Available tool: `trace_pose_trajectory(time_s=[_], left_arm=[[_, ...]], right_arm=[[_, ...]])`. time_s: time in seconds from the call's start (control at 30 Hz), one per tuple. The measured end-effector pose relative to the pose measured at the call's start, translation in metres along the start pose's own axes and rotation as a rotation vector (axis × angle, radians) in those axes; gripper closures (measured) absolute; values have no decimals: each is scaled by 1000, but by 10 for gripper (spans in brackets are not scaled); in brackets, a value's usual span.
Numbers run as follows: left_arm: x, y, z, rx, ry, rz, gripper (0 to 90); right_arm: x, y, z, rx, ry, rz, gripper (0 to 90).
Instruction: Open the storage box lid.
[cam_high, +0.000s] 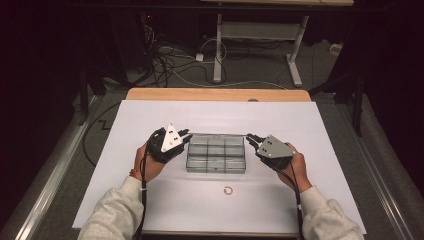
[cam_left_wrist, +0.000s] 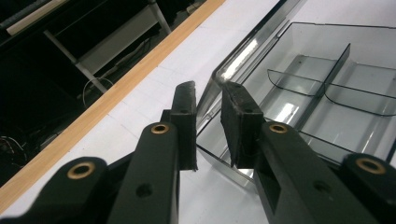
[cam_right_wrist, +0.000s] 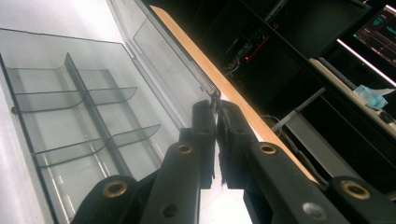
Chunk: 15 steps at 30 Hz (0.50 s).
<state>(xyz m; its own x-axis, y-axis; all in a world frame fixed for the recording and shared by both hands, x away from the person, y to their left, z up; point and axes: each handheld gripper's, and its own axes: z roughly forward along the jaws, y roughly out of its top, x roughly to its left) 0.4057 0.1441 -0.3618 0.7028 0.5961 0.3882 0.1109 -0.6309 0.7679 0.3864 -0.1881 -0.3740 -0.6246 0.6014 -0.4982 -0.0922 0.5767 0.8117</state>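
Fingers (cam_left_wrist: 185, 116) of the left gripper (cam_high: 186, 136): apart, straddling the left corner of the clear box's lid (cam_high: 218, 137), no pad seen pressing. Fingers (cam_right_wrist: 201, 126) of the right gripper (cam_high: 250, 138): nearly together, pinching the lid's right corner.

High view: clear box (cam_high: 216, 171) with six compartments, resting mid-desk (cam_high: 300, 125) on the white sheet. Lid hinged along the box's far side, standing partly raised. One gripper at each far corner of the box, a hand behind each. Small ring (cam_high: 228, 190) lying on the near side of the box, well apart from it.

Left gripper view: lid corner (cam_left_wrist: 212, 86) between the two pads, closer to the left-hand pad, with a gap on the other side. Compartments of the box (cam_left_wrist: 336, 126) beyond, all bare.

Right gripper view: lid edge (cam_right_wrist: 163, 60) running up from the box and ending between the closed pads (cam_right_wrist: 215, 105). Dividers of the box (cam_right_wrist: 70, 107) plain beside it.

Risks, as a judgement: lid held firmly at one corner and loose at the other, so likely to twist if swung now, straining the hinge or skewing the whole box across the sheet. Thin, smooth plastic gripped only at its very tip, so prone to slipping out of the right pads and dropping shut or falling back. Light, bare box also liable to lift or slide if either hand pulls away from it rather than around the hinge.
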Motion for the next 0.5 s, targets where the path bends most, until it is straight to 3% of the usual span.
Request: trace_pose_trajectory(time_s=[0.17,0.27,0.5], left_arm=[[5,3,3,-17,-4,-16,737],[10,6,3,-31,-9,3,737],[22,8,9,-59,-36,-36,733]], right_arm=[[-6,3,3,-6,-8,9,862],[-11,5,6,-9,1,29,861],[-22,7,14,-23,2,84,855]])
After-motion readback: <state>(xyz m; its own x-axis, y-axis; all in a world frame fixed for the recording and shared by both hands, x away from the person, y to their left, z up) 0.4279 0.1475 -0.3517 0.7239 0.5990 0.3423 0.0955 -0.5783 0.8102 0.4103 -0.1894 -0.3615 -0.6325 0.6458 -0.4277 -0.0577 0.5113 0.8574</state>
